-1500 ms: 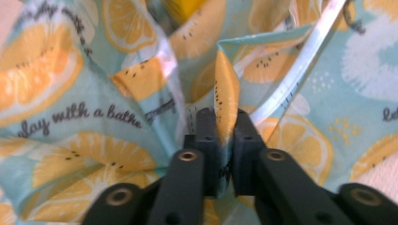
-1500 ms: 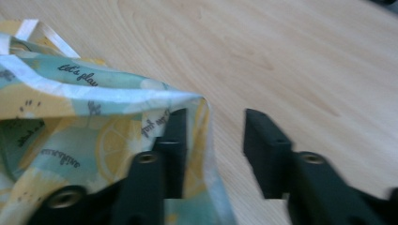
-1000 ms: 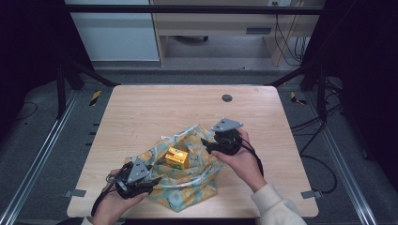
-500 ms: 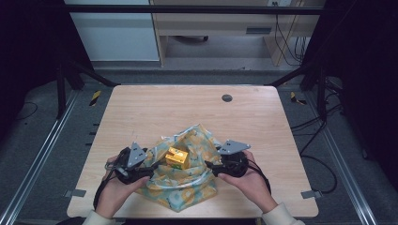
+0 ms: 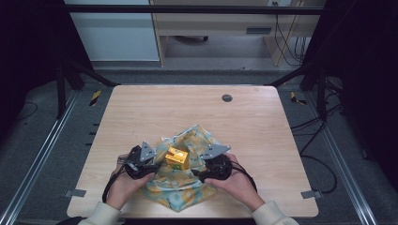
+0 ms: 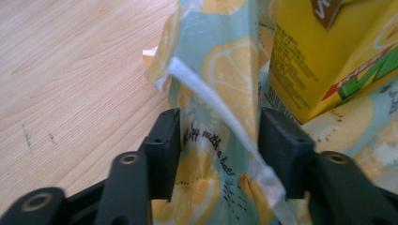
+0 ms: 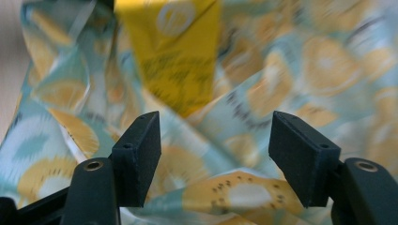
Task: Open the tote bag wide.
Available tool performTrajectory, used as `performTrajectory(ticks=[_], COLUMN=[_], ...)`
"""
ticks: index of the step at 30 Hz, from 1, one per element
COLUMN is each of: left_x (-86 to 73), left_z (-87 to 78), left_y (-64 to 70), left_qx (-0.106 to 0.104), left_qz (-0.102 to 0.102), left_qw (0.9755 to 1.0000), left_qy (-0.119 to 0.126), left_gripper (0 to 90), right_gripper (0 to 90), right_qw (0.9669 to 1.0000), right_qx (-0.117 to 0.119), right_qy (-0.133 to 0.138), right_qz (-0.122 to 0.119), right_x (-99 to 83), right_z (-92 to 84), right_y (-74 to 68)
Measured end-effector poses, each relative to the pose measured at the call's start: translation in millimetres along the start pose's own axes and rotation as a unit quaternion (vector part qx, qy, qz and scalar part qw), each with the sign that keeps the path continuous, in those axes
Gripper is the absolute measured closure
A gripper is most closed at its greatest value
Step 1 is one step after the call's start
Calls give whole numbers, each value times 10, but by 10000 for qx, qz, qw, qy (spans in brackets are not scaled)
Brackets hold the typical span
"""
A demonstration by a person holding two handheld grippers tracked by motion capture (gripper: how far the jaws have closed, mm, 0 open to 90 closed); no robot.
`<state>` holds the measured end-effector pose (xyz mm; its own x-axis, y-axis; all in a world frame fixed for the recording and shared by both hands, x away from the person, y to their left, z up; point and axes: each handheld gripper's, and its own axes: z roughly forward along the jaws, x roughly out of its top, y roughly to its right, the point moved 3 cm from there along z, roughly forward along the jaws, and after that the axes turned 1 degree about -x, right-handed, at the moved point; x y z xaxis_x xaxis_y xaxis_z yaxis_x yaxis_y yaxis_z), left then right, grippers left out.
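Tabletop: pale wood grain, square with rounded corners, a small dark round cap set in it near the far edge. Dark floor and metal rails around it

Cloth: light blue-green fabric printed with lemon and kiwi slices, crumpled in a heap at the near middle of the tabletop, one corner reaching toward the near edge. A white hem runs along a fold in the left gripper view, with a line of handwritten-style black print on the fabric (words not legible)

Carton: yellow drink box sitting on the cloth between the two grippers, tilted, a round pale mark on its top face. Left gripper view shows fine print on one side and red-green graphics lower down

Left gripper: held in the person's left hand at the cloth's left edge. Jaws partly apart with a raised fold of cloth standing between them; the right jaw touches the fabric, a sliver of gap shows at the left jaw, so not clamped. Carton just beyond the right jaw

Right gripper: held in the right hand at the cloth's right side. Jaws spread wide, nothing between them but cloth lying behind; carton farther off, view blurred

Pale sleeves at the bottom edge of the high view
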<state>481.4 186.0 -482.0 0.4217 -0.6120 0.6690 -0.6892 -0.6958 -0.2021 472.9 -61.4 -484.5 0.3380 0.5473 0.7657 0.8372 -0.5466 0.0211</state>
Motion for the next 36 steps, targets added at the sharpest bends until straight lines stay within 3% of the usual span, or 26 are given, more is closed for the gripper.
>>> performTrajectory(ticks=[2,4,7,8,9,11,13,15,17,20,23,29,36], left_x=[10,15,22,22,20,12,-3,-42,-97,-173,-202,-277,-306], left_z=[2,-20,-69,-94,-124,-194,-236,-257,-216,-90,6,129,146], left_y=[-20,-33,-57,-75,-101,-163,-214,-276,-316,-324,-330,-423,-447], left_qx=[60,44,25,64,104,199,269,285,245,169,179,138,120], left_qz=[-15,-48,-208,-246,-268,-412,-504,-585,-650,-597,-515,-655,-690], left_qw=[10000,9999,9992,9989,9986,9969,9956,9954,9961,9980,9984,9970,9965], left_qy=[19,92,330,393,445,638,745,700,547,131,-122,-398,-464], left_gripper=[592,676,775,815,815,839,847,851,853,853,856,864,871], right_gripper=[363,441,652,776,776,878,898,900,900,900,900,900,900], right_qw=[9998,9993,9985,9984,9984,9983,9982,9978,9971,9942,9914,9906,9903], right_qx=[79,104,217,192,192,214,250,294,365,476,557,624,686], right_qy=[-149,-319,-397,-346,-346,-308,-279,-302,-345,-570,-724,-771,-771], right_qz=[-80,-176,-322,-394,-394,-451,-472,-514,-578,-774,-941,-944,-930], right_x=[-51,-102,-147,-147,-147,-131,-131,-150,-177,-257,-309,-357,-379], right_z=[39,64,62,46,46,14,-7,-40,-64,-62,-44,-72,-119], right_y=[-47,-94,-151,-164,-164,-169,-178,-208,-250,-327,-347,-328,-345])
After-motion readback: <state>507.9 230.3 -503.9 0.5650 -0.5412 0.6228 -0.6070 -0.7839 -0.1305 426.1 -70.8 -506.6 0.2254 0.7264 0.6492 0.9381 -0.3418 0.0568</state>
